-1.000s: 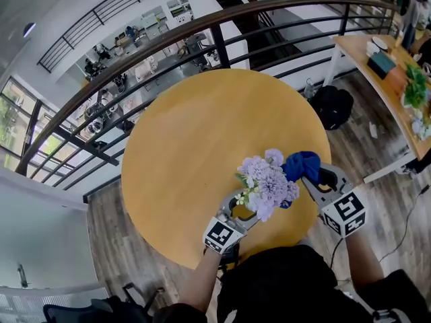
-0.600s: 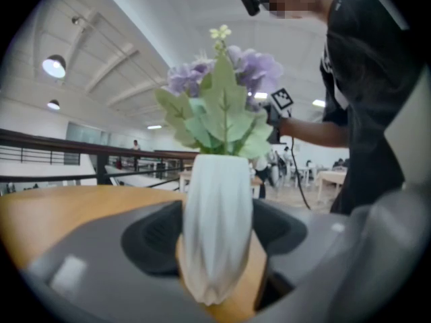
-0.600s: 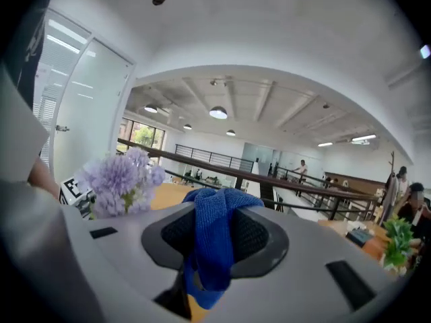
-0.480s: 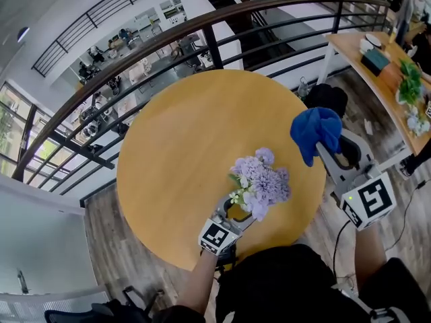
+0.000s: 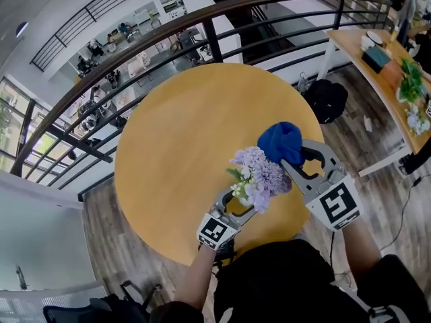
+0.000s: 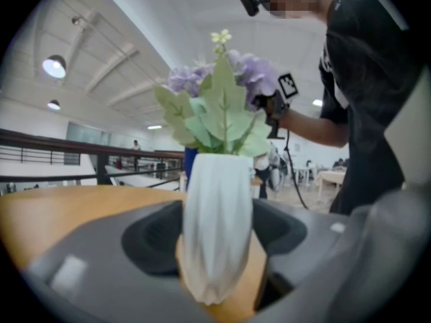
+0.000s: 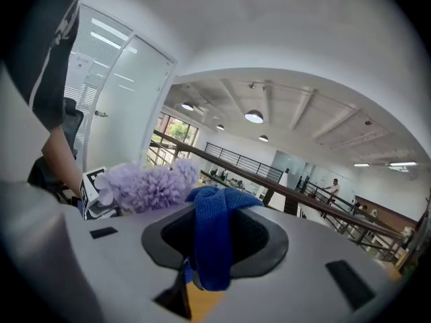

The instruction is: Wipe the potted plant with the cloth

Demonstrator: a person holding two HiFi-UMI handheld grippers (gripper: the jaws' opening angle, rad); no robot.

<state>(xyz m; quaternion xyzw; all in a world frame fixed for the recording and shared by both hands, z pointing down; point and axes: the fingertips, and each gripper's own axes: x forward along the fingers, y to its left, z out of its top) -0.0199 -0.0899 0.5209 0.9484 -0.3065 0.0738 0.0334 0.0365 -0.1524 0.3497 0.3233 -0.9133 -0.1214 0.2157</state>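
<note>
The potted plant has purple blooms [image 5: 261, 175] and green leaves in a ribbed white vase [image 6: 217, 227]. It stands near the front edge of the round yellow table [image 5: 182, 126]. My left gripper [image 5: 237, 204] is shut on the vase, whose body fills the gap between the jaws in the left gripper view. My right gripper [image 5: 291, 159] is shut on a bunched blue cloth [image 5: 281, 142]. The cloth rests against the upper right side of the blooms. In the right gripper view the cloth [image 7: 214, 237] hangs between the jaws, with the flowers [image 7: 145, 184] just to its left.
A dark railing [image 5: 202, 19] curves behind the table, with a drop to a lower floor beyond it. A wooden desk [image 5: 377, 66] holding a green plant stands at the right. A black bag [image 5: 328, 99] lies on the floor between desk and table.
My right gripper swung the cloth up and out to the right, then brought it back onto the upper right of the blooms. The left gripper and vase stayed put.
</note>
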